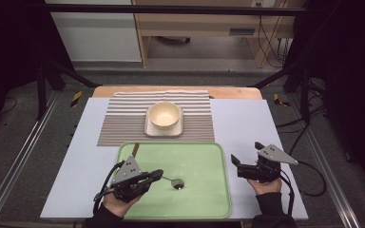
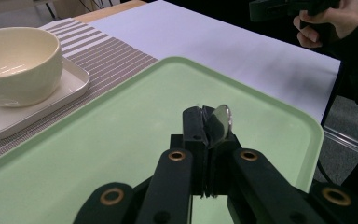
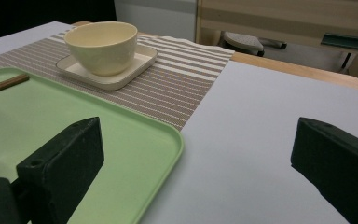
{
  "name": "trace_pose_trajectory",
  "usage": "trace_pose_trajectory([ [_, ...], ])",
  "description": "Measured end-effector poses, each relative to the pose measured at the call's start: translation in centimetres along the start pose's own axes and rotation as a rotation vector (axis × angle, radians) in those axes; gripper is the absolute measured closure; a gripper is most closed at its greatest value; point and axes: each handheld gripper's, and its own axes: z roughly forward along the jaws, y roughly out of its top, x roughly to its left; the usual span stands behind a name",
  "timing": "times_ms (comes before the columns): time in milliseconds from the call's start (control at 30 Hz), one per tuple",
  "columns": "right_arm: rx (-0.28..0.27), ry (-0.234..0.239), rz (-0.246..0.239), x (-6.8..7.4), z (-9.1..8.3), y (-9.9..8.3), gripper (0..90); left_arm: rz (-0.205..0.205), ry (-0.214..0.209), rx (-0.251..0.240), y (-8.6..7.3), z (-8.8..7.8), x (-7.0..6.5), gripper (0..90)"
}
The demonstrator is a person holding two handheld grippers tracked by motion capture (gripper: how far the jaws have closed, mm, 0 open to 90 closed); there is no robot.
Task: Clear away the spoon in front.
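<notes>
A small metal spoon (image 1: 175,182) is held low over the green tray (image 1: 204,156), its bowl pointing right. My left gripper (image 1: 156,176) is shut on its handle. In the left gripper view the black jaws (image 2: 204,125) stand pressed together, with the shiny spoon bowl (image 2: 222,122) sticking out just past them. I cannot tell whether the spoon touches the tray. To the right of the tray, over the white table cover, my right gripper (image 1: 247,153) is open with nothing between its jaws (image 3: 196,140).
A cream bowl (image 1: 164,114) stands on a square cream plate (image 1: 149,128) on the striped placemat (image 1: 123,118) behind the tray. A brown stick (image 3: 4,84) lies at the tray's far left edge. Black frame legs flank the table.
</notes>
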Motion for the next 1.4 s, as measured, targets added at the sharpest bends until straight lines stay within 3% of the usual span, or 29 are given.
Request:
trace_pose_trajectory([
  [167,0.001,-0.001,-0.003,0.0,0.0,0.0,2.8,-0.025,-0.016,-0.007,-0.2,0.4,0.3,88.0],
  [367,0.001,-0.002,-0.005,0.1,0.1,0.0,2.8,-0.034,0.01,-0.013,-0.5,0.9,0.6,85.1],
  [867,0.005,-0.002,-0.001,0.2,0.1,0.0,2.8,-0.137,0.049,-0.062,-1.9,1.6,2.4,80.9],
  [1267,0.005,0.001,-0.004,0.2,0.2,0.0,2.8,-0.162,0.103,-0.032,-2.9,2.5,2.9,74.1],
  [1400,0.004,0.001,-0.004,0.2,0.2,0.0,2.9,-0.187,0.114,-0.018,-3.3,2.8,3.3,72.3],
])
